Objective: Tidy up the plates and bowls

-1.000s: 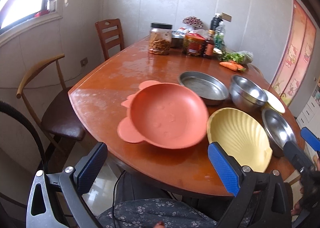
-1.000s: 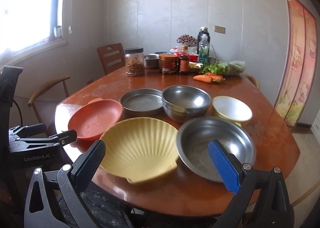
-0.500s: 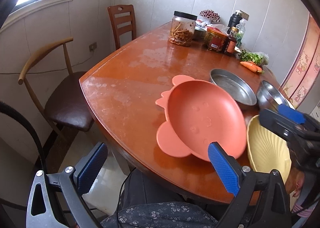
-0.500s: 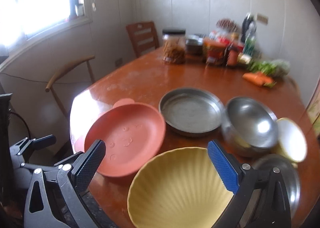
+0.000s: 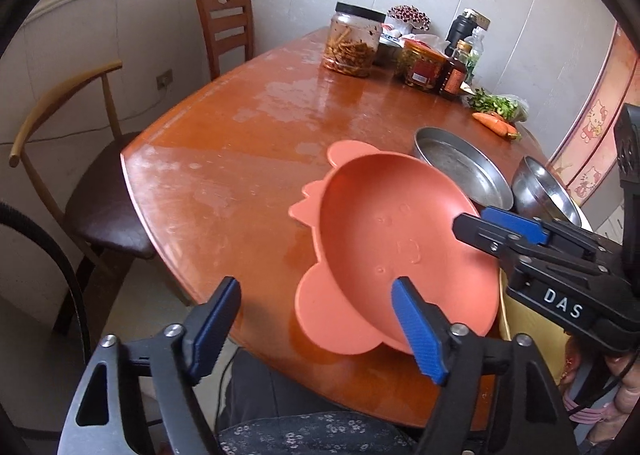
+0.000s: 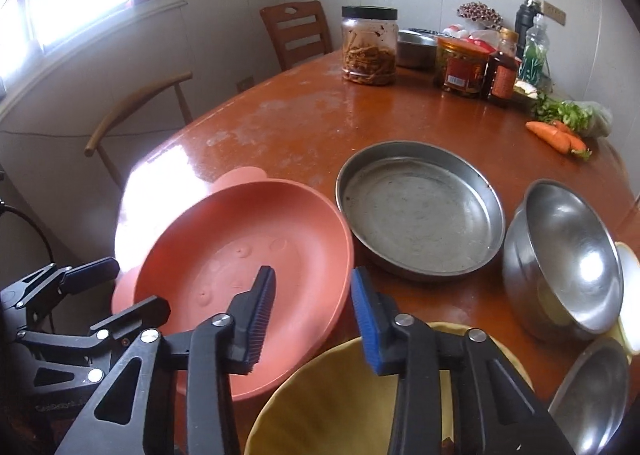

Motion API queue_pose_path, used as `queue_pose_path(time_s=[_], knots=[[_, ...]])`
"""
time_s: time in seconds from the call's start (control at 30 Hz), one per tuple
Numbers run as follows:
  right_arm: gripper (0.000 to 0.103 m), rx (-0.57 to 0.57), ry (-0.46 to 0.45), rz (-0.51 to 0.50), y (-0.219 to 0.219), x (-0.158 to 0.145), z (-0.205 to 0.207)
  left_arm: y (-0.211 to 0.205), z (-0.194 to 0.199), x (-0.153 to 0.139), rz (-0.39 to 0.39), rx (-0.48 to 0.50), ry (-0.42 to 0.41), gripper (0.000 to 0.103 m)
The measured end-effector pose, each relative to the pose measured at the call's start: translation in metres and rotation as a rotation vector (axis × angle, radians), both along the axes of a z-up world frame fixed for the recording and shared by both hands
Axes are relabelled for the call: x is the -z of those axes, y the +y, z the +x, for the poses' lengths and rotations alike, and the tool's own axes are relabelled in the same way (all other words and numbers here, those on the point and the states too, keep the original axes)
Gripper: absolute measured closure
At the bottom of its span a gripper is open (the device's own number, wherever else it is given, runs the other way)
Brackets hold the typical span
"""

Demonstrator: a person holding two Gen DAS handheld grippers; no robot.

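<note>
An orange plate with ear tabs (image 5: pixel 400 239) (image 6: pixel 240 275) lies at the table's near left corner. My left gripper (image 5: pixel 316 331) hovers at the plate's near edge, its jaws closing. The near ear tab lies between them, and the left pad stands clear of it. My right gripper (image 6: pixel 312 295) (image 5: pixel 492 223) straddles the plate's right rim, also closing, with a gap still showing at the pads. Beside the plate sit a yellow shell bowl (image 6: pixel 360 395), a flat steel pan (image 6: pixel 420 211), a deep steel bowl (image 6: pixel 568 255) and another steel bowl (image 6: pixel 592 387).
At the far end of the wooden table (image 5: pixel 248 127) stand a jar (image 6: pixel 370 47), sauce bottles (image 6: pixel 500 75), greens and carrots (image 6: pixel 556 137). Two chairs (image 5: pixel 80 159) stand along the table's left side. A person's lap in flowered cloth (image 5: pixel 312 431) is at the near edge.
Both grippers swung left and down onto the orange plate. Their jaws narrowed from wide open, the right more than the left. The right gripper now reaches over the plate's right rim.
</note>
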State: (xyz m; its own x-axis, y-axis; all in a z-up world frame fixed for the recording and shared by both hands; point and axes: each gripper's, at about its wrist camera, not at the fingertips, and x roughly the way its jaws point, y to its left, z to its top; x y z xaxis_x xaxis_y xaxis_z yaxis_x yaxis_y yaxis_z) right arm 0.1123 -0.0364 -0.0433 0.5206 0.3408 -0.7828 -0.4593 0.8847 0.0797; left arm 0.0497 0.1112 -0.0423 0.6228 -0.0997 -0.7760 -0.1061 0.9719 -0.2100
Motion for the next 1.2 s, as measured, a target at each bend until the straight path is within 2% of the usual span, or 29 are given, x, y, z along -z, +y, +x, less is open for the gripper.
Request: queue_pose_path(time_s=[0.07, 0.1, 0.23, 0.27, 0.4, 0.5, 0.7, 1.07, 1.2], knots=[[0.069, 0.008, -0.001, -0.009, 0.000, 0.003, 0.004, -0.004, 0.001, 0.000, 0.017, 0.004, -0.003, 0.033], [0.069, 0.008, 0.001, -0.019, 0.001, 0.004, 0.005, -0.006, 0.002, 0.000, 0.019, 0.013, -0.005, 0.034], [0.072, 0.012, 0.020, -0.030, 0.004, 0.011, 0.011, -0.008, 0.006, 0.000, -0.001, 0.031, -0.012, 0.052], [0.072, 0.010, 0.018, -0.021, 0.005, 0.011, 0.013, -0.008, 0.007, 0.000, -0.005, 0.033, -0.012, 0.053], [0.073, -0.005, -0.011, -0.035, 0.013, 0.007, 0.009, -0.002, 0.011, 0.000, -0.011, 0.024, -0.014, 0.053], [0.073, -0.003, 0.007, -0.005, 0.016, 0.005, 0.011, 0.009, 0.016, -0.005, -0.008, 0.010, -0.021, 0.053], [0.072, -0.026, -0.030, 0.023, 0.035, -0.008, 0.013, 0.032, 0.029, -0.019, 0.027, -0.026, -0.063, 0.053], [0.072, -0.021, -0.037, 0.033, 0.057, -0.010, 0.030, 0.055, 0.070, -0.006, 0.080, -0.050, -0.030, 0.053], [0.072, -0.028, -0.005, 0.023, 0.062, -0.001, 0.034, 0.061, 0.075, 0.001, 0.088, -0.056, -0.018, 0.053]])
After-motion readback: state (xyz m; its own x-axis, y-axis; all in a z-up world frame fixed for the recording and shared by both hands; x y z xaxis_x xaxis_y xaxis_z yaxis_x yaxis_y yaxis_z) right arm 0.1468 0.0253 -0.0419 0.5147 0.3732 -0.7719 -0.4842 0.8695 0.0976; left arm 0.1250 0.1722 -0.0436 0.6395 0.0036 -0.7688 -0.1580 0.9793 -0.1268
